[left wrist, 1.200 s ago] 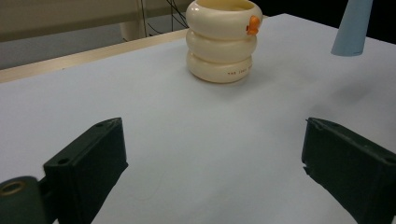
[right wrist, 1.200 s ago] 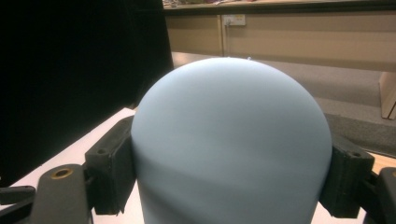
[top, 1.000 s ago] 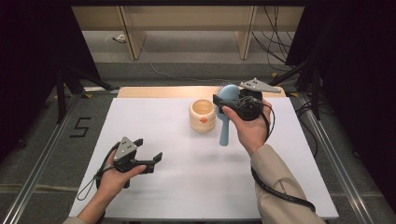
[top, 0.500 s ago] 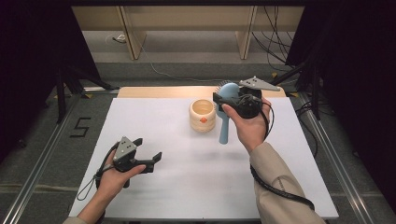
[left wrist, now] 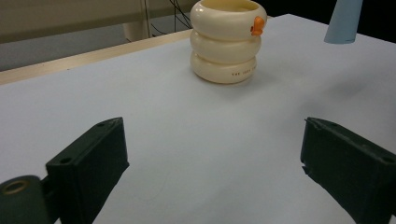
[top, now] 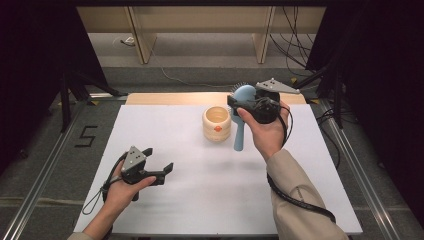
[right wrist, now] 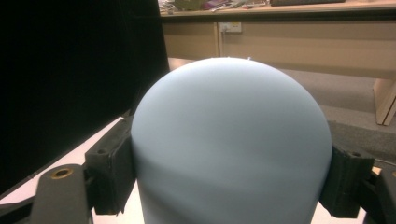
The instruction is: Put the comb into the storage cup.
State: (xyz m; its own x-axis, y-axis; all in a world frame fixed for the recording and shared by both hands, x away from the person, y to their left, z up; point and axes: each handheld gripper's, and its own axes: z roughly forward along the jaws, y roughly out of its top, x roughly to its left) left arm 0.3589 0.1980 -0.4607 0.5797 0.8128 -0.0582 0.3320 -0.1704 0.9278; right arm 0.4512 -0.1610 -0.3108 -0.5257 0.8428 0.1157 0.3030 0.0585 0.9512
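A light blue hairbrush (top: 239, 136) hangs upright over the far middle of the white table (top: 200, 205), its handle pointing down. My right gripper (top: 241, 102) is shut on its rounded head (right wrist: 229, 130), one black pad pressing on each side. Just left of the handle stands a cream ringed cup (top: 216, 124) with a small orange mark. My left gripper (top: 158, 160) rests low over the near left of the table, open, with bare table between its pads (left wrist: 88, 172). The left gripper view shows the cup (left wrist: 227, 42) ahead and the handle's tip (left wrist: 344, 21) at the top right.
A wooden strip (top: 170, 98) runs along the table's far edge. Metal rails (top: 45, 185) flank the table on both sides. Beyond it are a wooden bench frame (top: 140, 40) and loose cables (top: 295, 50) on the floor. A "5" (top: 86, 136) is marked on the floor at left.
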